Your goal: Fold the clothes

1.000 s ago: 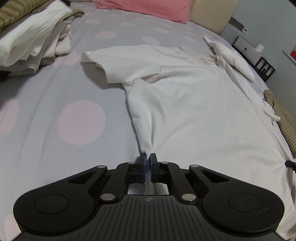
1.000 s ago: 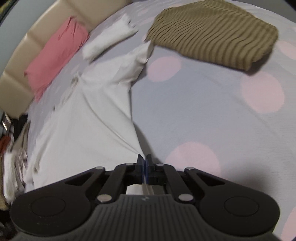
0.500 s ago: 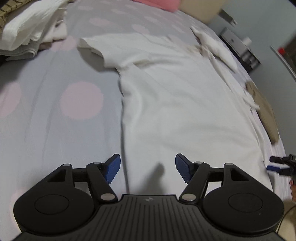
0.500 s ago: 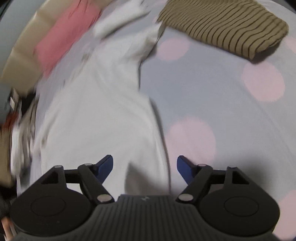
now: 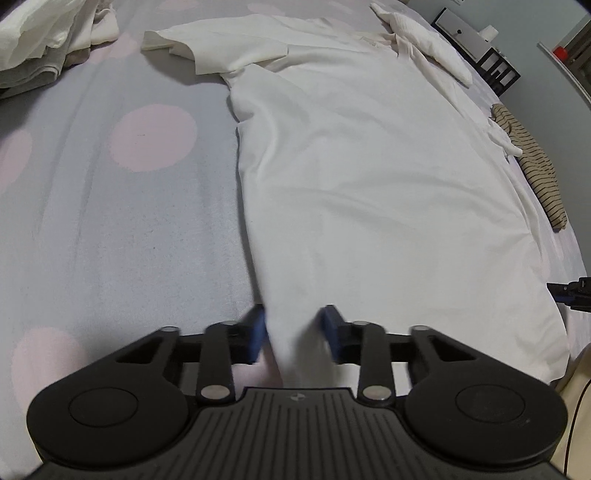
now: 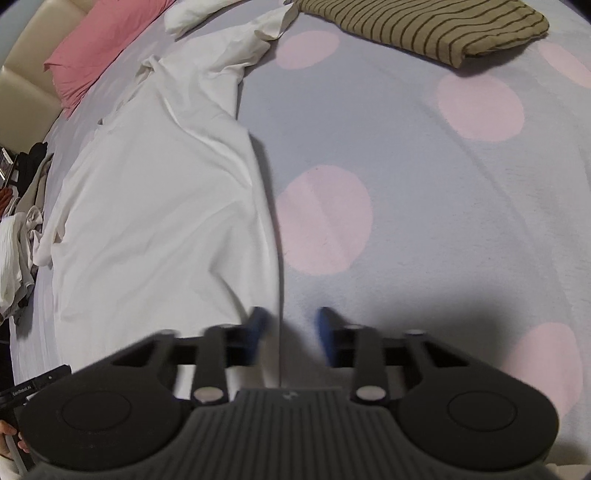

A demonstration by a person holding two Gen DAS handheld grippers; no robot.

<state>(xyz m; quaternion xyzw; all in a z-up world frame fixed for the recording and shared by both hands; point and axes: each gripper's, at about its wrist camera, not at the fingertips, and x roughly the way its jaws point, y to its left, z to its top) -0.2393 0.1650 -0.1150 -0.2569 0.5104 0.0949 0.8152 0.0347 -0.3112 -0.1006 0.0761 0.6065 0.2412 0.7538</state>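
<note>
A white T-shirt lies spread flat on the dotted bed sheet, its collar at the far end. My left gripper is at the shirt's near left hem corner. Its jaws are closing, blurred, with a ridge of white cloth between them that they do not clamp. In the right wrist view the same shirt fills the left half. My right gripper straddles its right edge near the hem, its jaws closing with the thin cloth edge in the gap. The right gripper's tip shows at the left view's right border.
A folded brown striped garment lies on the bed to the right of the shirt. A pink pillow rests by the beige headboard. A pile of white clothes sits at the far left, and a folded white piece near the collar.
Both grippers were shut on the hem corners, then opened wide and let go. Now both have narrowed again around the hem. The shirt lies flatter, and both views tilted further down.
</note>
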